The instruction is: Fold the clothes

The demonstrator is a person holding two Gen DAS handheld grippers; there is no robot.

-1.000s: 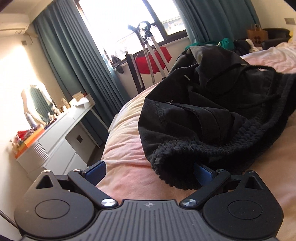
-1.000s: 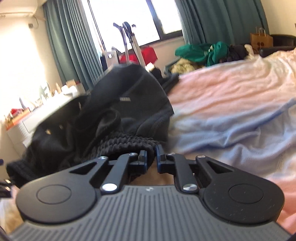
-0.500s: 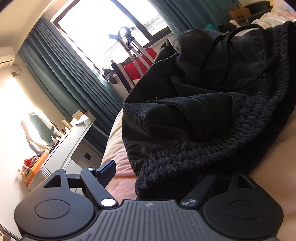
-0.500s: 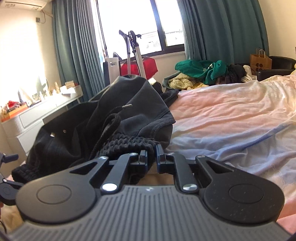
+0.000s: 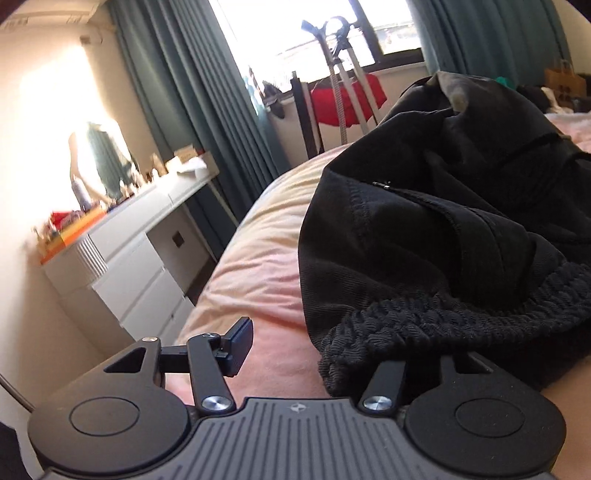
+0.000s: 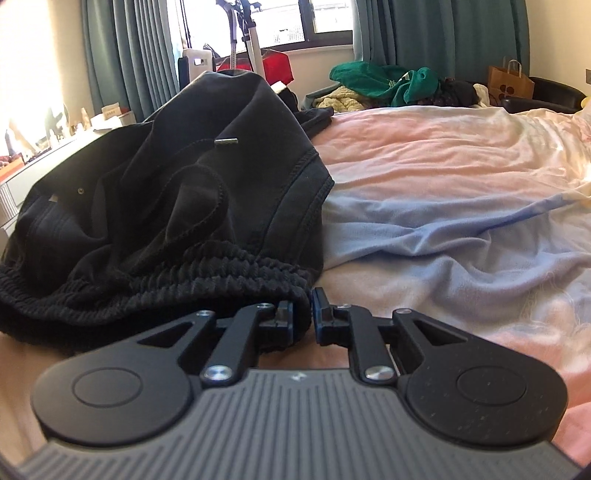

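Inventory, both wrist views combined: 1 black garment (image 6: 207, 177) with 1 ribbed waistband (image 6: 155, 291) and 1 metal-tipped drawcord end (image 6: 226, 140). 2 grippers: 1 left gripper (image 5: 332, 350), 1 right gripper (image 6: 303, 314), each with 2 fingers. 1 bed (image 6: 461, 192) with pink and blue bedding. 1 window (image 5: 317, 26), 2 teal curtains (image 5: 192, 110) flanking it. 1 white dresser (image 5: 140, 258). 1 red item (image 5: 347, 99) under the window. 1 green garment (image 6: 388, 81). 1 brown paper bag (image 6: 511, 83). 1 dark armchair (image 6: 543, 94).
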